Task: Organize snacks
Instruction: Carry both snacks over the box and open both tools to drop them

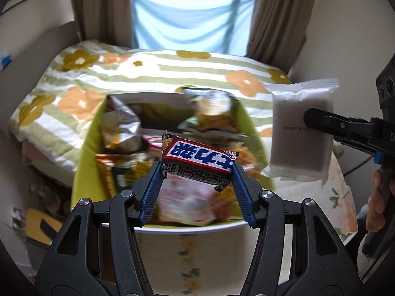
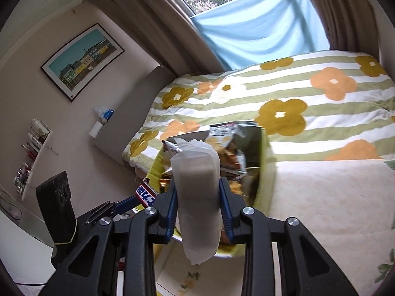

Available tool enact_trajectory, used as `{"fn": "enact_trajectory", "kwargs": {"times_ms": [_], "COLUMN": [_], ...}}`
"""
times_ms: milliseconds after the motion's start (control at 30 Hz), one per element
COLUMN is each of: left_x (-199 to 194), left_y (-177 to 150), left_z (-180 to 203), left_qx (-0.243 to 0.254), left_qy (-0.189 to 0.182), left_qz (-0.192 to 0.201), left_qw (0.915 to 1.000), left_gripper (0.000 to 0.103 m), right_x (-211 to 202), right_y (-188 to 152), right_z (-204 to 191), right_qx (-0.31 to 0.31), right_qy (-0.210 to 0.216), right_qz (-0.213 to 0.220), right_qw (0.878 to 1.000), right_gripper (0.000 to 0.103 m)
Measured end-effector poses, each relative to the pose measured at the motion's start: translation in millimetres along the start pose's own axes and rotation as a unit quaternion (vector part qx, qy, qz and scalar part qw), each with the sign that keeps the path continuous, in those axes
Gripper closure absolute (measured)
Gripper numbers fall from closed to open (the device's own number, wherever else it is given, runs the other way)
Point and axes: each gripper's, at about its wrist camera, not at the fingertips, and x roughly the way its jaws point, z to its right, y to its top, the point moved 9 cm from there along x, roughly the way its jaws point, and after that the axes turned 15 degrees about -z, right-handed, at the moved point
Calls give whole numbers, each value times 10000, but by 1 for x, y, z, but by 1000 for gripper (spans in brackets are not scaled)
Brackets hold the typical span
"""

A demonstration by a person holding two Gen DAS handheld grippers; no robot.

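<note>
Snack drop pending: both packets hang over the lime-green box [image 1: 86,153], already crowded with crumpled bags. Judged best practice: lower each packet into a free gap before releasing, 1 at a time, so nothing slides off the heap. Left gripper [image 1: 197,172] is clamped on a chocolate bar [image 1: 197,159], its red, white and blue wrapper held by the ends, above the box's middle. Right gripper [image 2: 198,194] pinches a white pillow-pack [image 2: 197,197], frosted, crimped, upright, over the box's near rim.
</note>
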Motion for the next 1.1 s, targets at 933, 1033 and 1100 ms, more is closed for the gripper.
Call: {"fn": "enact_trajectory", "kwargs": {"times_ms": [933, 1033, 1100], "left_x": [24, 25, 26], "left_y": [1, -3, -6], "left_z": [-86, -86, -85], "left_qx": [30, 7, 5], "left_qy": [122, 235, 236], "left_qz": [-523, -583, -614], "left_qw": [9986, 9980, 9978], "left_gripper": [0, 0, 0], "right_x": [105, 96, 93], "right_y": [32, 31, 26], "right_z": [-45, -39, -34], "right_qx": [3, -356, -430], "right_qy": [-232, -1198, -1384], "right_qz": [-843, -740, -747], "right_qw": [9962, 9894, 9866], "right_gripper": [45, 1, 1]}}
